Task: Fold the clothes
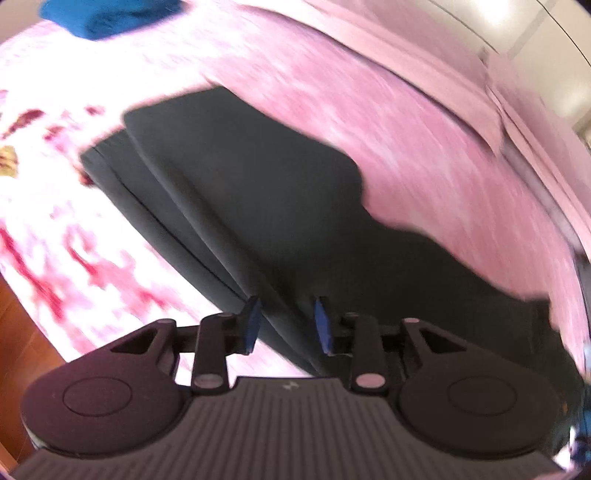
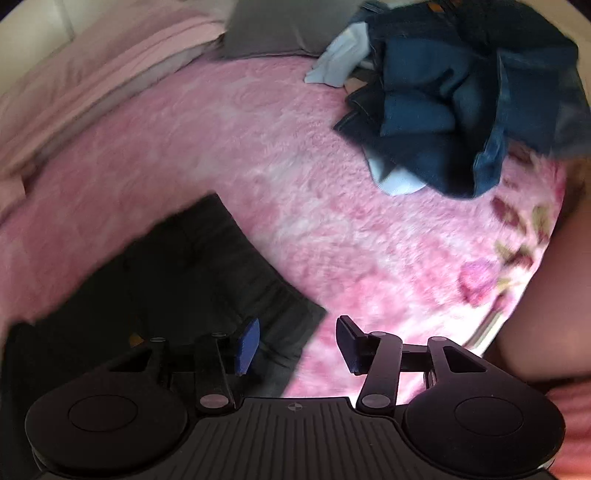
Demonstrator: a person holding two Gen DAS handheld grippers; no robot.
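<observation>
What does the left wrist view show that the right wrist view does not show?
Only the left wrist view shows a folded blue garment far off and the open left gripper over the dark garment's edge. Only the right wrist view shows a jeans pile, a grey pillow and the open right gripper. Both show the dark garment on the pink blanket.

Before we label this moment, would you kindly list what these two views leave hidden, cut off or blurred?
- Left wrist view: the dark folded garment has its near end hidden behind the left hand-held gripper; motion blur smears its far edge.
- Left wrist view: the bright blue cloth is cut off by the top edge.
- Right wrist view: the pile of blue denim clothes is cut off at the top; its number of pieces is unclear.
</observation>
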